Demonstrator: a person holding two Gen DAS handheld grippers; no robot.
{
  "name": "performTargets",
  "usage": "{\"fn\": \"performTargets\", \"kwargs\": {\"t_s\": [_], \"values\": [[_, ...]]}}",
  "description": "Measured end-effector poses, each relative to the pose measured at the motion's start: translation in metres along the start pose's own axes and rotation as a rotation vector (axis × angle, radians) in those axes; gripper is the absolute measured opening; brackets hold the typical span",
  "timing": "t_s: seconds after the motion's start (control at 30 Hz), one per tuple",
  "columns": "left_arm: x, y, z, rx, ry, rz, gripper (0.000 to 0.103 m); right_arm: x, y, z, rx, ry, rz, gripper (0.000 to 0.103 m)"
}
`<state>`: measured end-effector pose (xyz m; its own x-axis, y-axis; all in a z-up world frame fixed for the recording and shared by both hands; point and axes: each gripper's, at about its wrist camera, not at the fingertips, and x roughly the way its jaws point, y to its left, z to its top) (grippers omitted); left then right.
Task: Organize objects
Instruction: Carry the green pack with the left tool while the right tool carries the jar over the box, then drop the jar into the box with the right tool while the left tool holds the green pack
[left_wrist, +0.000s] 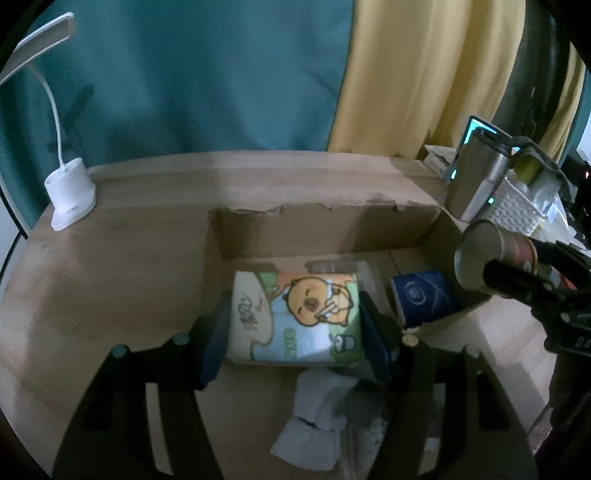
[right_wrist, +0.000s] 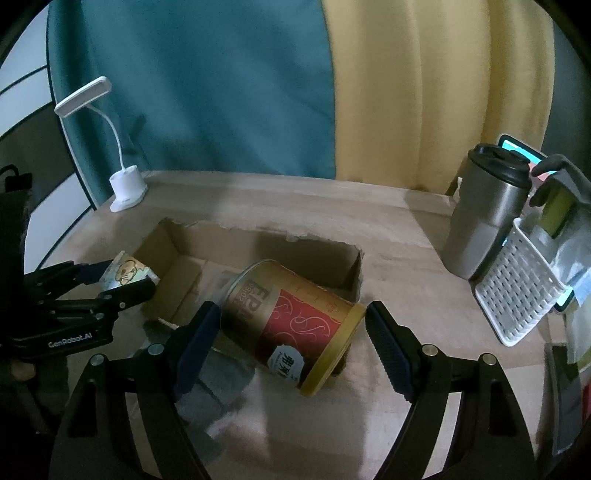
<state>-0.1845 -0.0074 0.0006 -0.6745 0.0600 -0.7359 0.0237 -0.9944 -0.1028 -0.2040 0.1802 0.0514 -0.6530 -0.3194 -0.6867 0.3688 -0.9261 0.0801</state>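
Tissue pack (left_wrist: 293, 317) is clamped across its short sides by the left gripper (left_wrist: 293, 325), held over the cardboard box (left_wrist: 325, 229). It is judged soft and light; a crushing squeeze is to be avoided. The tea canister (right_wrist: 291, 325) sits tilted between the right gripper (right_wrist: 291, 339) fingers (right_wrist: 388, 347), lid end out; whether both fingers press on it cannot be told. It is judged stiff and smooth, likely to roll. A blue paper cup (left_wrist: 424, 299) already lies in the box. Tumbler (right_wrist: 484, 214), white basket (right_wrist: 517, 291) and desk lamp (right_wrist: 125, 184) stand on the counter (right_wrist: 406, 229), well clear.
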Motion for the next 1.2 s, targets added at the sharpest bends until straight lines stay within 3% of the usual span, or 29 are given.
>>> {"fn": "performTargets", "kwargs": {"t_s": [0.43, 0.67, 0.97, 1.2], "values": [[0.030, -0.003, 0.010, -0.005, 0.049, -0.006, 0.065, 0.021, -0.003, 0.008, -0.013, 0.021, 0.019, 0.084], [0.051, -0.011, 0.010, 0.021, 0.119, 0.003, 0.065, 0.030, -0.010, 0.012, -0.017, 0.026, 0.029, 0.083], [0.062, -0.019, 0.012, 0.007, 0.163, -0.079, 0.065, 0.045, -0.013, 0.015, -0.025, 0.038, 0.044, 0.083], [0.057, -0.019, 0.018, 0.000, 0.127, -0.052, 0.065, 0.055, -0.013, 0.019, -0.055, 0.038, 0.028, 0.083]]}}
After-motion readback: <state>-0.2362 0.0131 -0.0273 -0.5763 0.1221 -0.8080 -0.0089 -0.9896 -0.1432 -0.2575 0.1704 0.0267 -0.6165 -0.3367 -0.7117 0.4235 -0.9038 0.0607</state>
